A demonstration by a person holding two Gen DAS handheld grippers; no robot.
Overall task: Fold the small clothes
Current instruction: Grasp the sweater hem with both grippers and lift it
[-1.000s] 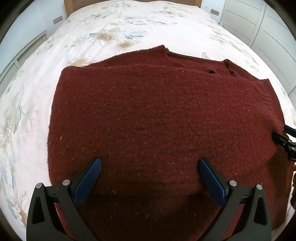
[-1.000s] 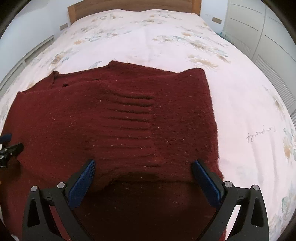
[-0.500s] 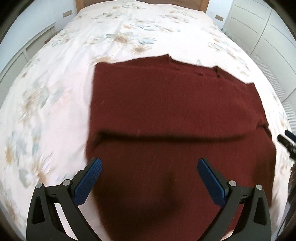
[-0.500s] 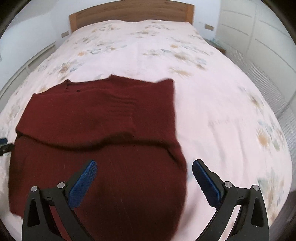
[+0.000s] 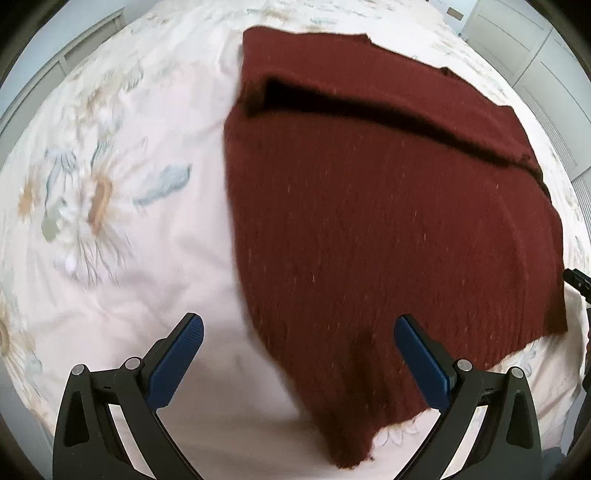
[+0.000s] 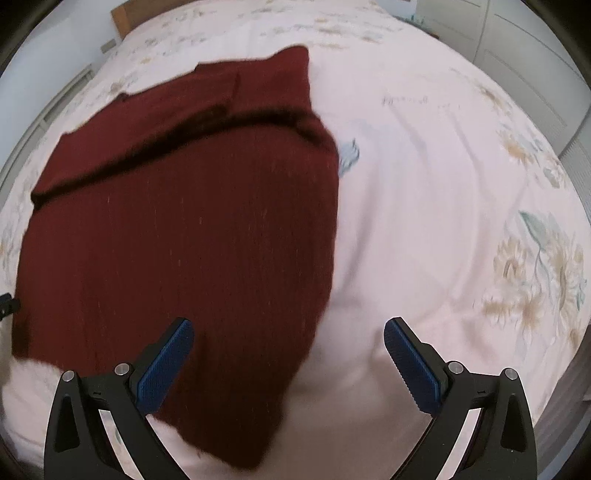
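Sweater (image 5: 388, 221) lies on the bed (image 5: 122, 236), folded layer on top, fold edge across its far part. Left gripper (image 5: 299, 358) over its near left edge, right gripper (image 6: 288, 358) over its near right edge. Headboard (image 6: 122, 16) far; cupboards (image 6: 524, 48) right.

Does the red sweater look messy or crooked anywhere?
A little. The sweater lies folded on the bed, but the top layer's near edge slants, ending in a corner. Both grippers are open, holding nothing.
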